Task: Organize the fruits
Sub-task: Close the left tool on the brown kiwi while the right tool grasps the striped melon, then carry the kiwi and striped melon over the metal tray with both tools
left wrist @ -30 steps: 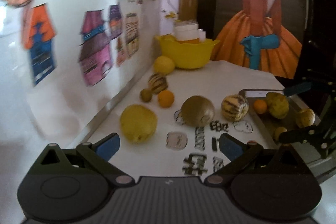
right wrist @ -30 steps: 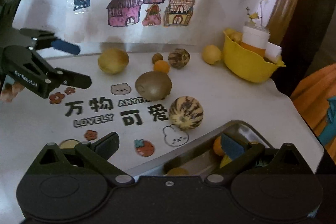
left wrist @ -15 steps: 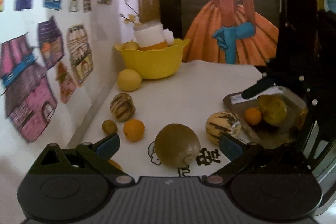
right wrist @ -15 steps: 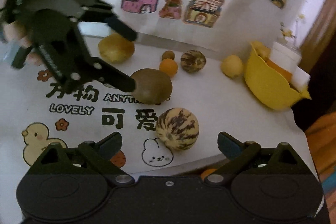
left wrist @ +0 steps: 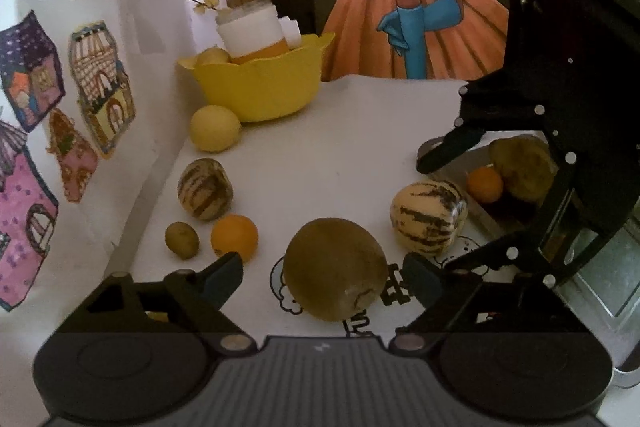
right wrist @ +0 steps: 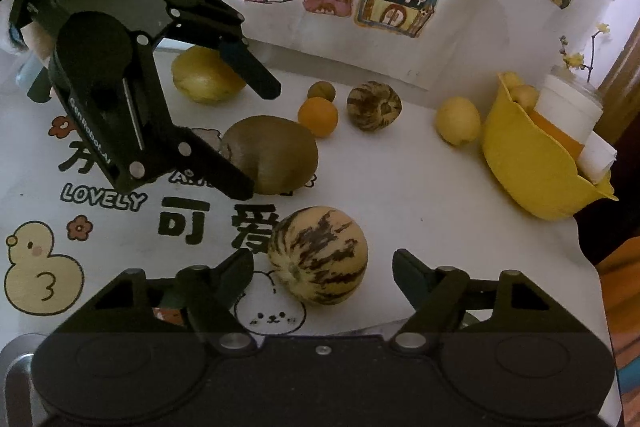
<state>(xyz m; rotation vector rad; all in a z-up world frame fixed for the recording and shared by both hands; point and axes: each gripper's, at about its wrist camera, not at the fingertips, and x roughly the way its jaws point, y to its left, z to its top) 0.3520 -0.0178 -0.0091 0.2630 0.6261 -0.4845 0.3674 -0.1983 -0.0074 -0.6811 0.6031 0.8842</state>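
A brown kiwi-like fruit (left wrist: pixel 334 269) lies on the white printed mat, between the fingers of my left gripper (left wrist: pixel 322 269). Those jaws are closing, and a gap still shows on both sides of the fruit. A striped melon (right wrist: pixel 320 255) sits between the fingers of my right gripper (right wrist: pixel 322 263). Its jaws are closing too, with a clear gap on the right side. The right wrist view shows the left gripper (right wrist: pixel 254 139) straddling the brown fruit (right wrist: pixel 276 151). In the left wrist view the striped melon (left wrist: pixel 428 217) lies beside the metal tray (left wrist: pixel 592 291).
The tray holds an orange (left wrist: pixel 484 185) and a yellow-brown fruit (left wrist: pixel 520 167). By the wall lie a lemon (left wrist: pixel 214 129), a second striped melon (left wrist: pixel 206 189), an orange (left wrist: pixel 234 237), a small green fruit (left wrist: pixel 182 239) and a big yellow fruit (right wrist: pixel 204 79). A yellow bowl (left wrist: pixel 260 91) stands at the back.
Both grippers have come forward and lower. The brown fruit now sits between the left fingers and the striped melon between the right ones. Both pairs of jaws have narrowed.
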